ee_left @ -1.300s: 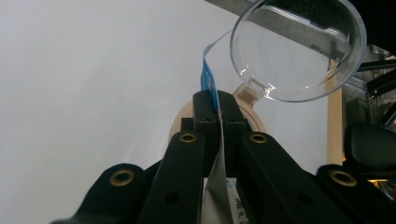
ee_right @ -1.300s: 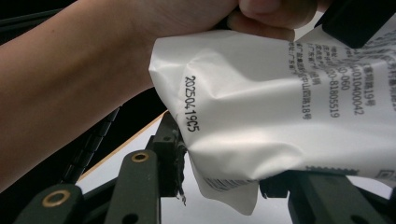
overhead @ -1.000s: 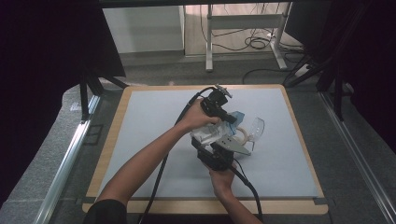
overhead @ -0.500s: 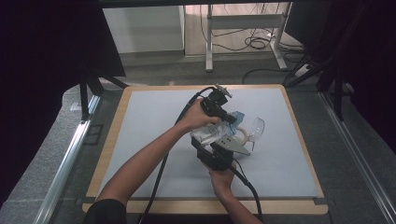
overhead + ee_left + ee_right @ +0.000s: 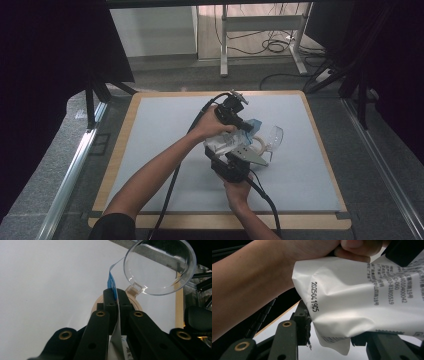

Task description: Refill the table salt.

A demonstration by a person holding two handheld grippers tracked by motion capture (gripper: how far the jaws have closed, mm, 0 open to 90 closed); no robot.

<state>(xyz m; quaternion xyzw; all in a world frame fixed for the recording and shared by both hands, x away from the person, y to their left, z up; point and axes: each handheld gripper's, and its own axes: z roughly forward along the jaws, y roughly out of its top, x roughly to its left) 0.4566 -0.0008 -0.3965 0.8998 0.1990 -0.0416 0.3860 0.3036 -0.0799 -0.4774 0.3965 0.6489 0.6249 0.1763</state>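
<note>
Packet pinned between two grippers, mid-table

Packet (image 5: 226,143), white with a blue end, sits just right of centre in the high view, stretched between both tools above the grey mat (image 5: 160,150). Look at the left gripper (image 5: 113,293): its jaws are clenched tight on the packet's thin blue edge, which runs straight up between them toward the upper middle of that view. Down at the lower middle of the high view, the right gripper (image 5: 231,167) comes in from below; in its own view the crumpled white body of the packet (image 5: 362,302), printed with a date code and small text, fills the gap between its jaws, and they appear to be grasping the lower end, though the contact itself is hidden by the paper. The packet's long axis runs from lower left to upper right in the high view, blue end farthest from the person.

Just beyond it, a clear plastic cup (image 5: 160,267) lies tipped on its side, mouth toward the left gripper's camera, with a tan ring (image 5: 257,146) beside it. The person's left hand (image 5: 212,127) crowds the packet from above.
</note>
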